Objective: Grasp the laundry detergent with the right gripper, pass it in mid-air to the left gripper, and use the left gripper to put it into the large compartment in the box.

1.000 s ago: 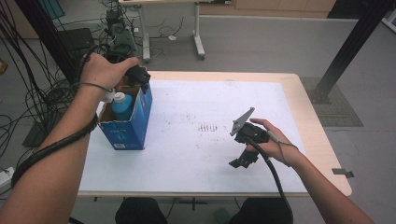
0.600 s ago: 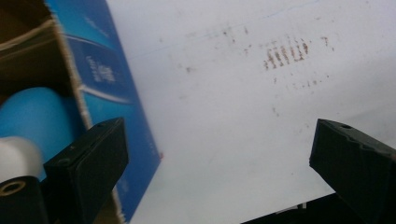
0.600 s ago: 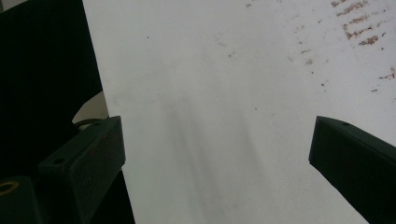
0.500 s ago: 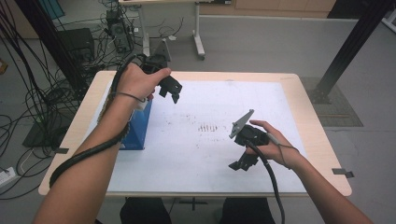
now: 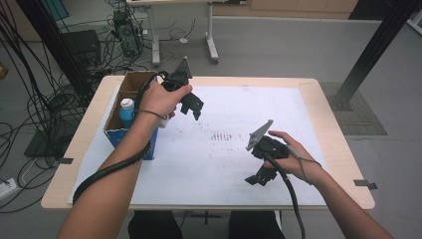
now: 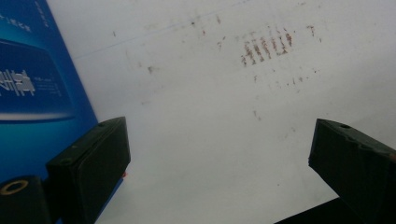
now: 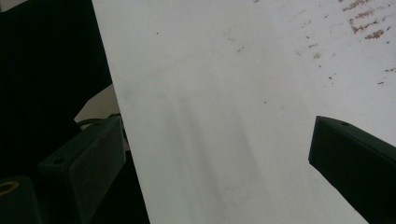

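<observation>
You're holding the left gripper [image 5: 191, 107] released beside the blue box [image 5: 115, 133] at the desk's left edge, bottle [image 5: 126, 110] inside; right gripper [image 5: 260, 177] released too.

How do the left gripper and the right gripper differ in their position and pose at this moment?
The left gripper is raised near the blue box, toward the far side of the table; the right gripper sits nearer the table's front edge. The left gripper's grey plate points away from the person; the right gripper's plate leans left. Both have jaws apart and hold nothing.
</observation>
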Demonstrator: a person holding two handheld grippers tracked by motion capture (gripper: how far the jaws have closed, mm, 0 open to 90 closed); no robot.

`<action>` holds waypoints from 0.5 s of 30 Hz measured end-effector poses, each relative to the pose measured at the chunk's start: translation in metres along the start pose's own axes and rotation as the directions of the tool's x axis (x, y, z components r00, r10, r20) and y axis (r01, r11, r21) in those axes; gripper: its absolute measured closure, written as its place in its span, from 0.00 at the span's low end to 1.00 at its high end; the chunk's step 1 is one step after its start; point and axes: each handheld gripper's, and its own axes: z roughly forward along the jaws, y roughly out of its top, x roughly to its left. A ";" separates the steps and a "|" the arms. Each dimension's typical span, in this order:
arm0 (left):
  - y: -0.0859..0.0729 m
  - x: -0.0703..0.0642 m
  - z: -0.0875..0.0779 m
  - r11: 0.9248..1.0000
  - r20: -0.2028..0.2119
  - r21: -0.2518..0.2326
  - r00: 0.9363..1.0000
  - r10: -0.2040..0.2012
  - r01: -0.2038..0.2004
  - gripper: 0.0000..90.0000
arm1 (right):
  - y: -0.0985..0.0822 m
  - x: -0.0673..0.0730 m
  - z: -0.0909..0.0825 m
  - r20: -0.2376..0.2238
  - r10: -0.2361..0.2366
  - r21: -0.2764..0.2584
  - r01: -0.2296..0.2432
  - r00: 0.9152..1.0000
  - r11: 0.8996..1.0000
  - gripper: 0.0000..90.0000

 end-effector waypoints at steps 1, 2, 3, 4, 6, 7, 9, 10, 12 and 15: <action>0.000 -0.001 0.003 1.000 0.004 0.001 1.000 0.002 -0.002 0.07 | 0.000 0.000 0.000 0.002 0.000 -0.001 0.000 1.000 1.000 0.04; 0.000 -0.001 0.006 1.000 0.008 0.001 1.000 0.003 -0.003 0.07 | 0.000 0.000 -0.001 0.000 0.004 -0.005 -0.004 1.000 1.000 0.04; -0.001 -0.003 0.010 1.000 0.009 -0.001 1.000 0.005 -0.005 0.07 | 0.000 -0.001 -0.001 0.002 0.002 -0.006 -0.002 1.000 1.000 0.04; -0.001 -0.003 0.012 1.000 0.011 0.000 1.000 0.008 -0.008 0.07 | 0.000 -0.001 -0.002 0.001 0.003 -0.007 -0.003 1.000 1.000 0.04; -0.002 -0.004 0.018 1.000 0.019 0.005 1.000 0.016 -0.016 0.07 | 0.000 -0.001 -0.002 0.002 0.000 -0.004 0.000 1.000 1.000 0.04; -0.002 -0.004 0.021 1.000 0.021 0.004 1.000 0.017 -0.018 0.07 | 0.000 -0.001 -0.001 0.001 -0.001 -0.002 0.001 1.000 1.000 0.04; -0.003 -0.003 0.027 1.000 0.019 0.012 1.000 0.015 -0.015 0.07 | 0.000 -0.001 -0.001 -0.001 -0.004 -0.003 0.004 1.000 1.000 0.04; -0.004 -0.003 0.031 1.000 0.018 0.009 1.000 0.013 -0.013 0.08 | 0.000 -0.001 -0.001 -0.002 -0.004 -0.003 0.004 1.000 1.000 0.04; -0.005 -0.001 0.035 1.000 0.015 0.010 1.000 0.013 -0.013 0.08 | 0.000 -0.001 -0.001 -0.001 -0.004 -0.002 0.004 1.000 1.000 0.04; -0.007 0.002 0.046 1.000 0.016 0.010 1.000 0.010 -0.010 0.09 | 0.000 -0.001 0.000 -0.001 -0.002 -0.002 0.002 1.000 1.000 0.04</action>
